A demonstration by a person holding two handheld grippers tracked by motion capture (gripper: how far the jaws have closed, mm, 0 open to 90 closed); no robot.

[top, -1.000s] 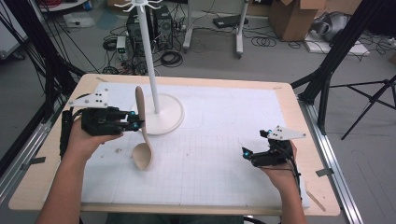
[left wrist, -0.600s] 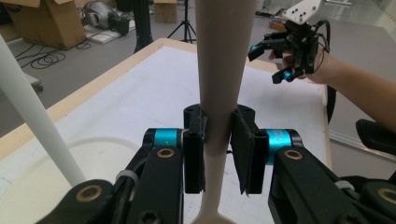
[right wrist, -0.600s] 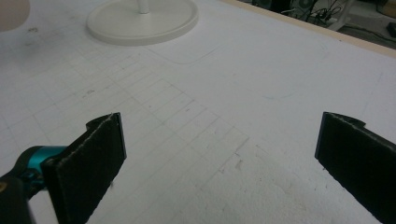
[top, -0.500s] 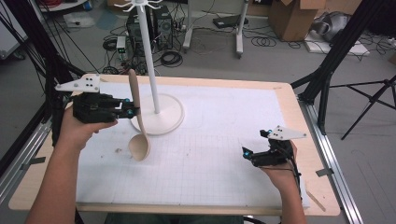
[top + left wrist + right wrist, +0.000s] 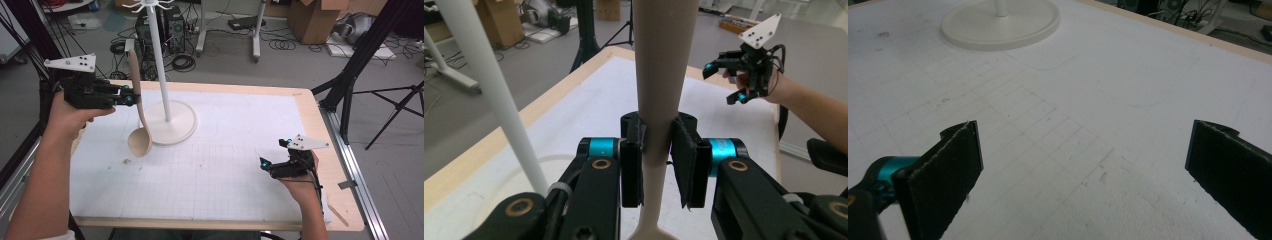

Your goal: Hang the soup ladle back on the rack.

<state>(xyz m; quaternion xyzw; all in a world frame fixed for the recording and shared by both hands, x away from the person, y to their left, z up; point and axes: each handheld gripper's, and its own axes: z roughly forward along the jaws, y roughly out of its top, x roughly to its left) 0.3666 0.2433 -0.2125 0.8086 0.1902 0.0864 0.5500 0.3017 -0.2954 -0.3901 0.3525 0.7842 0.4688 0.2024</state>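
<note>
A beige wooden ladle hangs upright, bowl down, just above the white mat and left of the white hook stand. My left gripper is shut on its handle, both pads pressing the shaft in the left gripper view. The stand's pole rises close beside it, with hooks at the top. My right gripper rests low at the mat's right side. Its jaws stand wide open over bare mat, with nothing between them.
The stand's round base sits on the white gridded mat that covers a wooden table. Black tripod legs stand off the right edge. Cables and boxes lie on the floor beyond.
My left gripper has risen and moved toward the far side with the ladle, lifting its bowl off the mat. The right gripper has stayed where it was.
</note>
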